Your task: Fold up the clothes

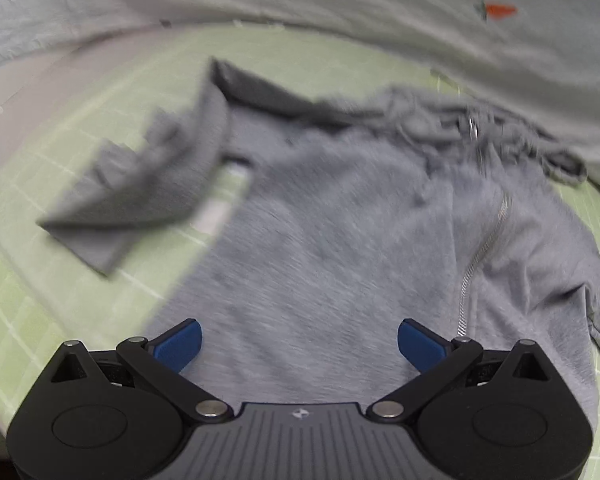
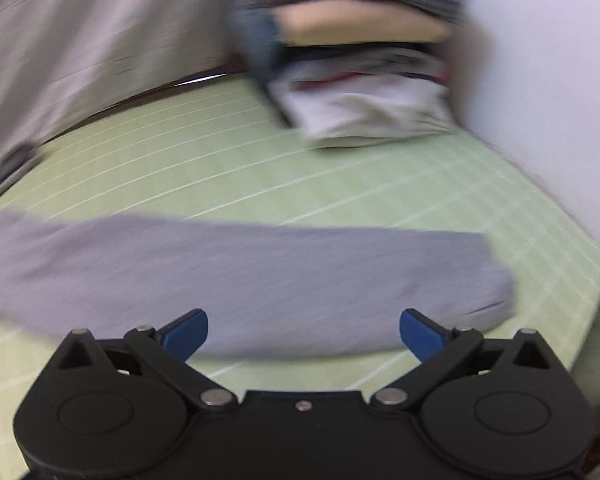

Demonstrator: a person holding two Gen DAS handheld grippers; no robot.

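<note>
Surface point(image 1: 28, 320): pale green mat with a white grid, seen in both wrist views. Behind it hangs a wrinkled light grey cloth backdrop point(image 1: 340, 8) carrying a small orange mark point(image 1: 499, 9). Both views blurred.

Grey zip hoodie point(image 1: 320, 240) lies spread on the mat in the left wrist view, hood end bunched at the far right, metal zipper point(image 1: 476, 256) running down its right part. One sleeve point(image 1: 140, 192) lies out to the left across the mat.

Right wrist view: a long grey sleeve point(image 2: 240, 280) lies flat across the mat from the left edge to right of centre. At the far side sits a stack of folded clothes point(image 2: 364, 80): white at the bottom, a tan layer, a grey ribbed piece on top. White wall or panel to the right.

Left tongs point(image 1: 299, 346): blue tips spread wide, nothing between them, over the near part of the hoodie body; contact with the cloth cannot be told.

Right tongs point(image 2: 303, 336): tips spread wide, empty, at the near edge of the sleeve; contact unclear.
</note>
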